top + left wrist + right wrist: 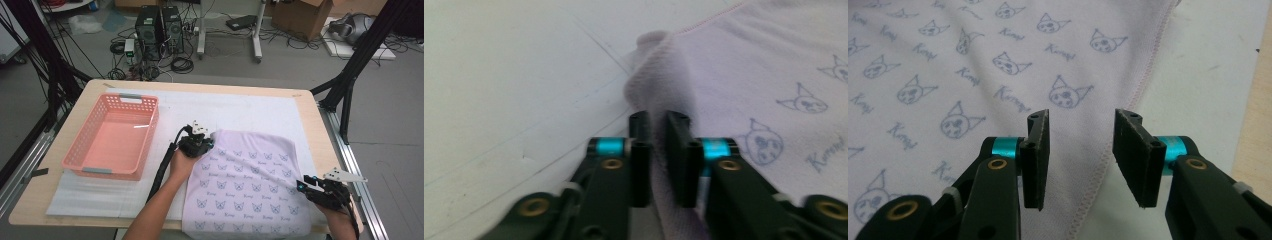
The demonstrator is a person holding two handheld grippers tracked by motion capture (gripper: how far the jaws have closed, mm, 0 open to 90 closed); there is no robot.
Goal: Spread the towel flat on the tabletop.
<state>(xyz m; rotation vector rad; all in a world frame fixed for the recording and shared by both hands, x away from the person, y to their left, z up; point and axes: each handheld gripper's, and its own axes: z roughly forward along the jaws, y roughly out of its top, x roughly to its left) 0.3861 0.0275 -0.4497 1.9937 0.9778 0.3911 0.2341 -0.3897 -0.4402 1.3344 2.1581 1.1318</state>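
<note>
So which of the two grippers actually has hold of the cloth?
The left gripper: its jaws pinch a raised fold at the cloth corner. The right gripper stands open over the hem.

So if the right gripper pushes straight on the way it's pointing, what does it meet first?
Probably the towel: the open right gripper straddles its stitched right edge, with printed cloth ahead. How high the tips hang above it is unclear.

one printed cloth [247, 185], one pink basket [112, 137], two grippers

The cloth [247, 185] runs off the bottom edge of the high view — its near hem is cut off. In the left gripper view the pinched fold [659, 165] is blurred.
</note>
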